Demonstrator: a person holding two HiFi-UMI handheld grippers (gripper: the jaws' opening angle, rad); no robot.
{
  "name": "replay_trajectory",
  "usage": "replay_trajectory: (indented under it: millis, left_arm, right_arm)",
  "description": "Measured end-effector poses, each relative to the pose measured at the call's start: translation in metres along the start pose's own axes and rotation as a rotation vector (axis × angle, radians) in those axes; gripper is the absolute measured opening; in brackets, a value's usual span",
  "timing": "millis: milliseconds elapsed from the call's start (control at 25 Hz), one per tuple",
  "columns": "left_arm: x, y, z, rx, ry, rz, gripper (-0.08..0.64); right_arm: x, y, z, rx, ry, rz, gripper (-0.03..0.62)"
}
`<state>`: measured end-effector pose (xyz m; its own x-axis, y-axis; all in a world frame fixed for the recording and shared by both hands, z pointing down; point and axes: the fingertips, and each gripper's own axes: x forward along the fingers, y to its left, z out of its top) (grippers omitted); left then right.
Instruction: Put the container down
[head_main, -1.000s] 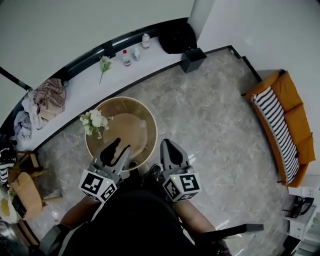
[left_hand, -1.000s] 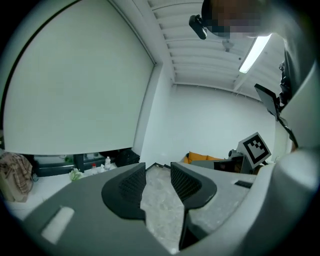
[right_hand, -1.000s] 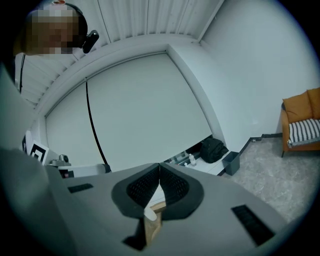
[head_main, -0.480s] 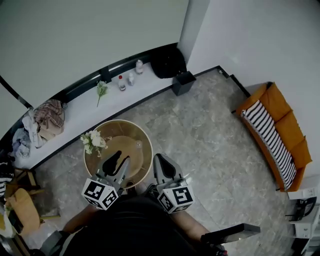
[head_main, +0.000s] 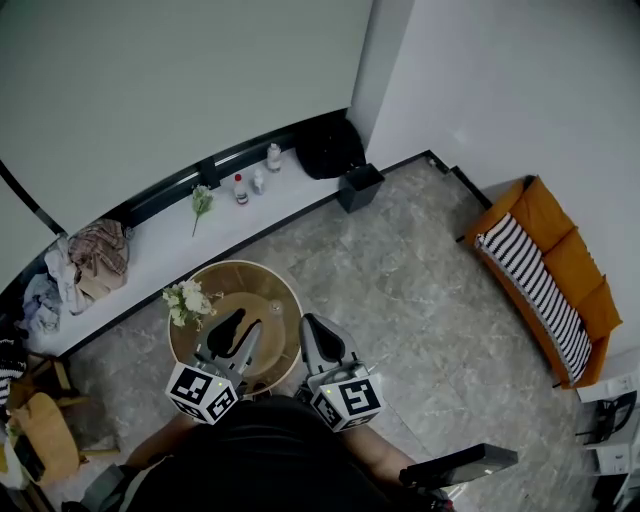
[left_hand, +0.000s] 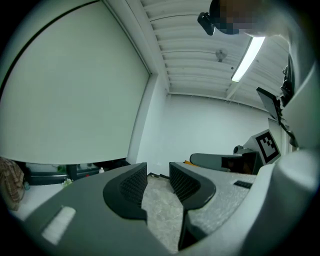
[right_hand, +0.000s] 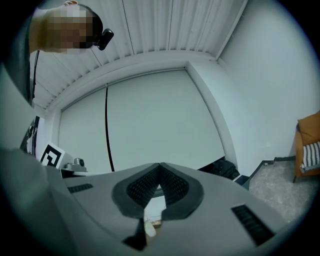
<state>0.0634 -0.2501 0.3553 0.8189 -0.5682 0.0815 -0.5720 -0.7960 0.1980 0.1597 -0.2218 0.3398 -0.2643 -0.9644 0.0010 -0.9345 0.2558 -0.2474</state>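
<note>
Container: the small clear cup-like vessel (head_main: 275, 308) stands on the round wooden table (head_main: 245, 280), just ahead of and between both tongs, held by neither. It is judged light, rigid, smooth and possibly fragile; best taken mid-wall, gently. The left tongs (left_hand: 158, 172) stand narrowly apart, empty; the right tongs (right_hand: 159, 172) are closed tip to tip.

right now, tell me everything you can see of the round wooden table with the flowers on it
The round table looks like light wood, with a raised rim around a paler top. It stands on the grey marbled floor, close to the white ledge. White flowers sit at its left edge, and a small clear item, too small to name, is right of centre. In the head view the left gripper covers its near part.
</note>
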Motion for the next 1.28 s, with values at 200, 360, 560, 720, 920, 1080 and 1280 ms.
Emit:
replay_trajectory:
  millis: [200, 360, 560, 720, 920, 1080, 1280]
  left_arm:
    - [-0.002, 0.008, 0.002, 0.003, -0.004, 0.012, 0.144]
    - [0.001, 0.011, 0.001, -0.001, 0.012, 0.009, 0.144]
    - [0.004, 0.015, -0.004, -0.01, 0.03, 0.008, 0.144]
    - [0.011, 0.021, -0.003, 0.001, 0.033, 0.008, 0.144]
    - [0.03, 0.052, 0.028, 0.105, -0.024, 0.069, 0.144]
    - [0.058, 0.087, 0.061, 0.181, -0.095, 0.119, 0.144]
    - [0.079, 0.107, 0.063, 0.166, -0.085, 0.146, 0.144]
  right_arm:
    - [0.003, 0.004, 0.007, -0.03, -0.006, -0.002, 0.006]
    - [0.005, 0.004, 0.006, -0.029, -0.006, -0.006, 0.006]
    - [0.007, 0.005, 0.005, -0.035, -0.004, -0.002, 0.006]
    - [0.014, -0.001, 0.013, -0.06, -0.014, -0.008, 0.006]
    - [0.028, -0.043, 0.039, -0.155, -0.059, -0.081, 0.005]
    - [0.059, -0.062, 0.049, -0.26, -0.048, -0.071, 0.006]
    - [0.092, -0.063, 0.035, -0.21, -0.052, -0.044, 0.006]
